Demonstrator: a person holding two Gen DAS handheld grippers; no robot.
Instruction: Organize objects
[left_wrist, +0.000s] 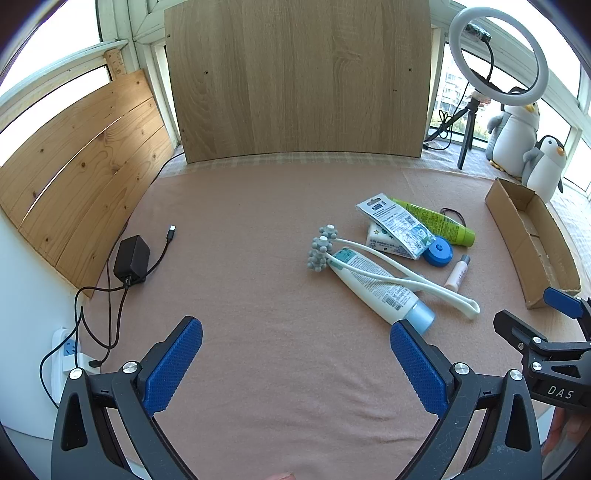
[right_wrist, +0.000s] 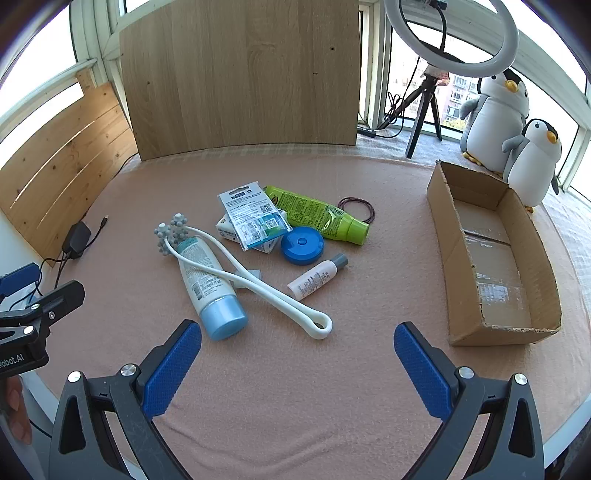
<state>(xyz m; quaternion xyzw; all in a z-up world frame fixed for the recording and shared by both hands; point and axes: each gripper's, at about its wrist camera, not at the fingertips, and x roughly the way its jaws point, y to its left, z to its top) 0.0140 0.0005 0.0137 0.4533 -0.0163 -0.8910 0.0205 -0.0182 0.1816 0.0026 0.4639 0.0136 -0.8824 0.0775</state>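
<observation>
A heap of toiletries lies at centre of the right wrist view on the pink cloth (right_wrist: 295, 387): a white tube with a pale blue cap (right_wrist: 208, 280) points toward the lower frame, and a white 2-pronged roller massager (right_wrist: 258, 284) with grey knobbed balls lies across it; above them a clear blister pack (right_wrist: 249, 214) rests on a small white packet (right_wrist: 227, 229) and overlaps a green tube (right_wrist: 317, 214); a blue round case (right_wrist: 302, 245) sits just below the green tube, a small pinkish bottle with a grey cap (right_wrist: 316, 280) lies lower right of it, and dark hair ties (right_wrist: 357, 208) lie at the green tube's upper right; the open cardboard box (right_wrist: 461, 258) stands well apart at the right edge, nothing visible inside but tape; 2 penguin plush toys (right_wrist: 513, 125) sit beyond it, a ring light on a tripod (right_wrist: 424, 107) at upper right; a black charger with cable (left_wrist: 131, 260) lies at left in the left wrist view; the left gripper (left_wrist: 295, 365) hangs over bare cloth, jaws spread wide and holding nothing; the right gripper (right_wrist: 297, 369) likewise gapes wide, nothing between its blue pads (right_wrist: 171, 369).
</observation>
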